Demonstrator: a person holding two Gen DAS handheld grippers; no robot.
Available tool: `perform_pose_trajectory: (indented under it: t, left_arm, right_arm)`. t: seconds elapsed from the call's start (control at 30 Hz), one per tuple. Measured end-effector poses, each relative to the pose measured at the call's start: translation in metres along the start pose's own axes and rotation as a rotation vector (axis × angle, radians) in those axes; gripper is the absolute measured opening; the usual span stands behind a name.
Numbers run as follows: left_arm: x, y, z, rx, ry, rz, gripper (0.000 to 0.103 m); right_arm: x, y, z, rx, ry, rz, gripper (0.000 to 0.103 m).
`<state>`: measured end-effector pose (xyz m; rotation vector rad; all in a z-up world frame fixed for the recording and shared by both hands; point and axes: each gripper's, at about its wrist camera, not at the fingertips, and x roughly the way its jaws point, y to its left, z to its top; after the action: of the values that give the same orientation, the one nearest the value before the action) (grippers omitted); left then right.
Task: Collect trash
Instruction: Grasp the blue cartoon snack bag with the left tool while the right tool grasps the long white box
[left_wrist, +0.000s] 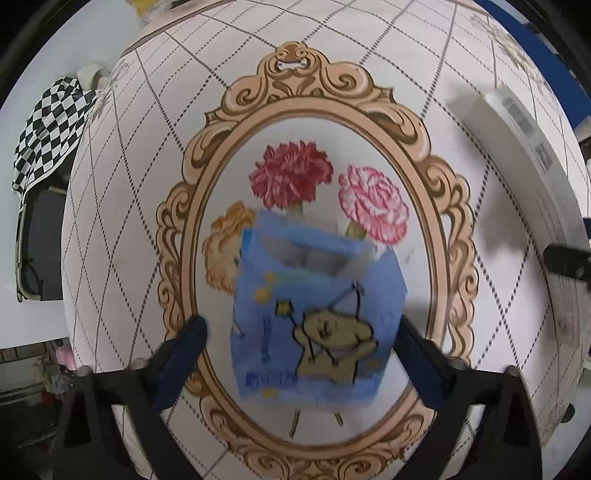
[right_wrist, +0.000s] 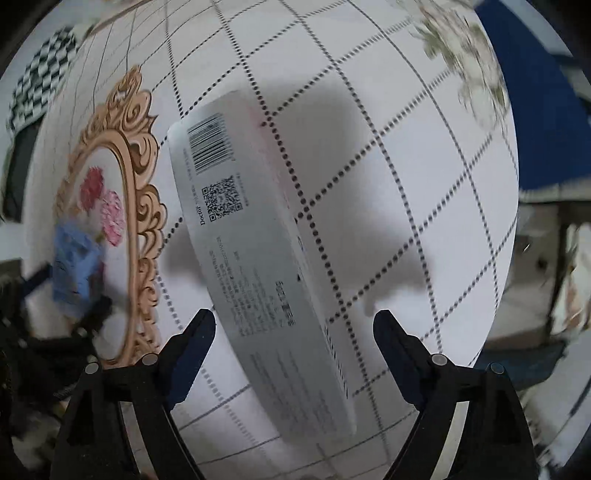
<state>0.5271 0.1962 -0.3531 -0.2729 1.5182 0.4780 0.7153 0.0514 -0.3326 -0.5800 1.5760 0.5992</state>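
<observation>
Hanging spread above the tablecloth (left_wrist: 424, 66), the left gripper (left_wrist: 301, 328) straddled a blue carton (left_wrist: 317, 295) untouched, while the right gripper (right_wrist: 293, 323) gaped around a white box (right_wrist: 258, 258).

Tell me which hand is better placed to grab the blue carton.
Left. The left gripper hangs right over the blue carton, open jaws either side. The right gripper straddles the white box instead.

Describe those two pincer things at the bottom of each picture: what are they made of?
Both the left gripper and the right gripper look alike: matte black plastic arms with round silver pins, each ending in two pointed fingers faced with dark blue pads. No cables or sleeves show.
</observation>
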Motion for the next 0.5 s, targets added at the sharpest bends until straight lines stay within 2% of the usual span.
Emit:
perform_pose_trajectory:
  t: [0.03, 0.07, 0.1, 0.13, 0.17, 0.2, 0.37, 0.5]
  left_arm:
    - [-0.003, 0.003, 0.000, -0.020, -0.010, -0.040, 0.066]
    - [-0.006, 0.007, -0.002, -0.045, -0.011, -0.059, 0.063]
    - [-0.007, 0.009, -0.002, -0.056, -0.015, -0.065, 0.060]
    - [-0.012, 0.012, -0.006, -0.069, -0.028, -0.085, 0.055]
    - [-0.015, 0.014, -0.011, -0.082, -0.032, -0.095, 0.051]
    - [-0.019, 0.016, -0.015, -0.092, -0.036, -0.102, 0.045]
    - [-0.048, 0.031, -0.052, -0.157, -0.091, -0.155, 0.045]
    - [-0.079, 0.045, -0.101, -0.193, -0.148, -0.198, 0.044]
  right_arm:
    - [0.003, 0.003, 0.000, -0.004, -0.010, -0.026, 0.088]
    - [0.005, 0.005, 0.000, 0.001, -0.023, -0.035, 0.080]
    - [0.007, 0.007, 0.000, 0.006, -0.031, -0.043, 0.068]
    - [0.009, 0.011, -0.002, 0.010, -0.037, -0.063, 0.064]
    - [0.007, 0.015, -0.006, 0.013, -0.061, -0.075, 0.055]
    - [0.004, 0.018, -0.010, 0.020, -0.074, -0.082, 0.055]
    - [-0.009, 0.031, -0.042, 0.071, -0.101, -0.039, 0.053]
    - [-0.028, 0.039, -0.079, 0.114, -0.145, 0.010, 0.052]
